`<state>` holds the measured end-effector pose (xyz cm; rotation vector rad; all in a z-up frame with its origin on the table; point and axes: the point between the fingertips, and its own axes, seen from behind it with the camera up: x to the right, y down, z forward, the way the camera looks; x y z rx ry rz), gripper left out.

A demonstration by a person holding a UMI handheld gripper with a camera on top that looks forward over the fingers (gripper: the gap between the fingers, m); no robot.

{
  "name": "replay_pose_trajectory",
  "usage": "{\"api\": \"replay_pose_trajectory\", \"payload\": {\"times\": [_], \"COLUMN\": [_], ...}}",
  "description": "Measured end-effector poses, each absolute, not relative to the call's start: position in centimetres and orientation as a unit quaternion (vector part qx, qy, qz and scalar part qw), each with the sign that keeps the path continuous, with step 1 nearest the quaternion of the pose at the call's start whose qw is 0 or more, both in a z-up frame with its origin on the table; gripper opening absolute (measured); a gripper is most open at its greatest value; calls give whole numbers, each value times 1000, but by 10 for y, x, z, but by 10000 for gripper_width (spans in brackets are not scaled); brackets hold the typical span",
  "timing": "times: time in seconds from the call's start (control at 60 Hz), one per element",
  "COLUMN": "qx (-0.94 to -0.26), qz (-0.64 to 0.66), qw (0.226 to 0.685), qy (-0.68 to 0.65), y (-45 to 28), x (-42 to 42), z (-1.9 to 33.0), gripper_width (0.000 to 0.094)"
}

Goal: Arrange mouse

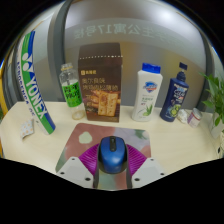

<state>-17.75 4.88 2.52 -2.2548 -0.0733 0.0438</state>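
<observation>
A blue mouse (111, 155) with a dark scroll wheel sits between my fingers, and both pink pads press on its sides. My gripper (111, 166) is shut on the mouse. A brownish-pink mat (92, 136) with a grey border lies on the white table (40, 140) just ahead of and under the mouse. I cannot tell whether the mouse touches the mat or hangs just above it.
Beyond the mat stand a clear bottle with a green label (72, 90), a brown carton (100, 85), a white bottle with a blue cap (149, 92) and a dark blue bottle (177, 96). A racket cover (30, 85) leans at the left. A green plant (213, 100) is at the right.
</observation>
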Motion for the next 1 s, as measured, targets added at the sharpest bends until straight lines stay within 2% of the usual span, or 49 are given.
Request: {"api": "replay_pose_trajectory", "payload": {"times": [0.083,0.15,0.2,0.233,0.3,0.35,0.4,0.733,1.0], "qx": [-910,-915,-913,-913,-913,-913,-910,-892,-884], "qz": [16,14,7,0,-7,-6,-9,-45,-70], "qw": [412,401,405,406,405,406,412,449,462], "qy": [-32,-39,-44,-45,-46,-45,-39,0,12], "y": [49,47,46,44,38,30,22,-103,-206], "x": [-187,-192,-191,-190,-191,-192,-193,-215,-235], "z": [0,-12,-9,-6,2,11,24,120,156], "gripper_width": [403,472,530,617,868,828,863,855,853]}}
